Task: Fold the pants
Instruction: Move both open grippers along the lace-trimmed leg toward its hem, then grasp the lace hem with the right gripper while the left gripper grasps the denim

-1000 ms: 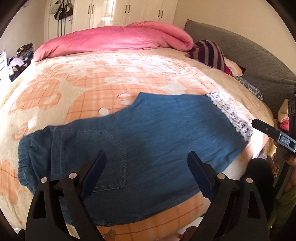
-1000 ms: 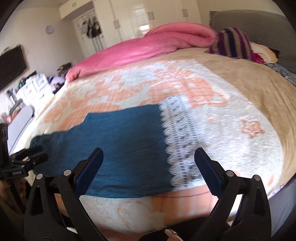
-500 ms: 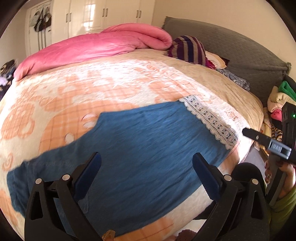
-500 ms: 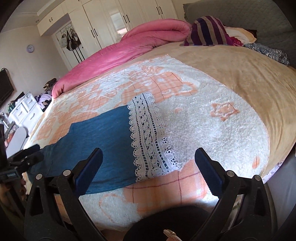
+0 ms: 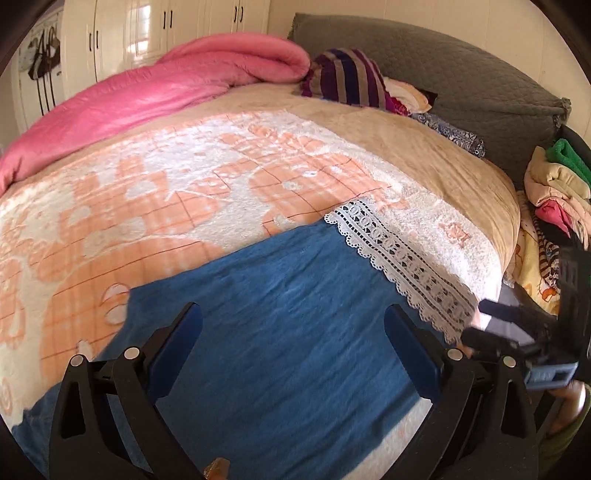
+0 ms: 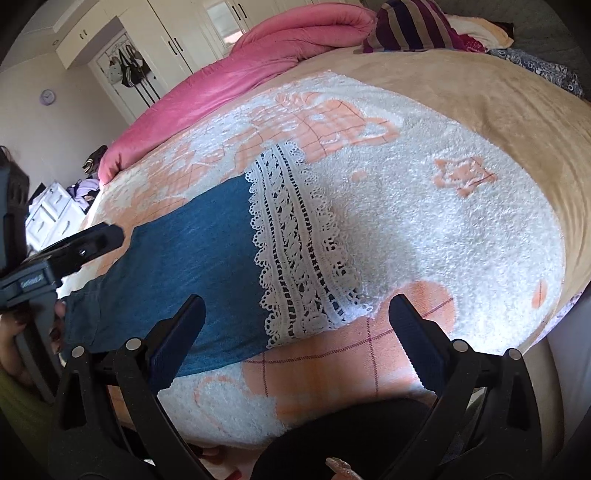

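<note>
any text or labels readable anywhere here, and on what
Label on the left gripper body, seen from the right wrist: pale lettering, too blurred to read.
Label on the right gripper, seen from the left wrist: motion-blurred, unreadable.
Wall clock: too small to read.
Nothing else carries text.

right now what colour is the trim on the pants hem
White openwork lace trim on blue denim pants, clearest in the right wrist view.

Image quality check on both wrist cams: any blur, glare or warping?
Left wrist: the other gripper is motion-smeared at the right edge, wardrobe doors glare. Right wrist: lace hem sharp, white blanket near blown out. Both: fisheye bulges the bed, corners dark.
</note>
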Demonstrator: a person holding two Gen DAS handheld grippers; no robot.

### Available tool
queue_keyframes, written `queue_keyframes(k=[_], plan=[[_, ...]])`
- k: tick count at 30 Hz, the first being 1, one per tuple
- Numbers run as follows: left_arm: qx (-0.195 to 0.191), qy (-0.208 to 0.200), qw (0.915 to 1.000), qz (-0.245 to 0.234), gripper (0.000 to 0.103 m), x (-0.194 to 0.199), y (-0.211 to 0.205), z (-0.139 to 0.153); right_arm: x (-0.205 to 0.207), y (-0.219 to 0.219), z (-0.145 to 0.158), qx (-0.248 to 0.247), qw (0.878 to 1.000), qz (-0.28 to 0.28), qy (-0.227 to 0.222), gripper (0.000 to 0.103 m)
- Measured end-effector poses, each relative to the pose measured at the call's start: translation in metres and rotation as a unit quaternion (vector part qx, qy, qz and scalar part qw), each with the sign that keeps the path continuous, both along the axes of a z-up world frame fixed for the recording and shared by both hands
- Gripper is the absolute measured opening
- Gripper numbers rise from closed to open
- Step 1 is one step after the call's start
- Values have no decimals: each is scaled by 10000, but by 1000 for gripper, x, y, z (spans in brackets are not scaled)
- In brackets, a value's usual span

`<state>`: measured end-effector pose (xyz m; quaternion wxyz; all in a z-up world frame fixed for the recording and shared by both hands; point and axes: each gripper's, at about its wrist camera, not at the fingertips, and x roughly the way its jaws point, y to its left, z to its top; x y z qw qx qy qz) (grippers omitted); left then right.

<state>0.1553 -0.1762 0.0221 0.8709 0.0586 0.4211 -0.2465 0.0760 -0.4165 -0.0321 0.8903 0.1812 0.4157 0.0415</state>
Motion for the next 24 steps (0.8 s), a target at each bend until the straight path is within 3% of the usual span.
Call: queue_keyframes(k=[11,20,21,22,24], plan=[[457,95,9981,-405,98,57,-55,-26,16,3,-15,235,9991,-36,359,94],[501,535,9953,-627,96,110,-76,-60,19,2,-18,285,9988,-82,400,94],[499,543,9950,-672,93,112,-78,-62,19,2,-18,268,9989,-110,373,87],[483,568,9944,-755,82,115,-81,-64,19,1,-17,262,9990,-149,342,84],[327,683,9924,-969,71,117,-85,-68,17,-2,-17,346,9988,-195,274,70]])
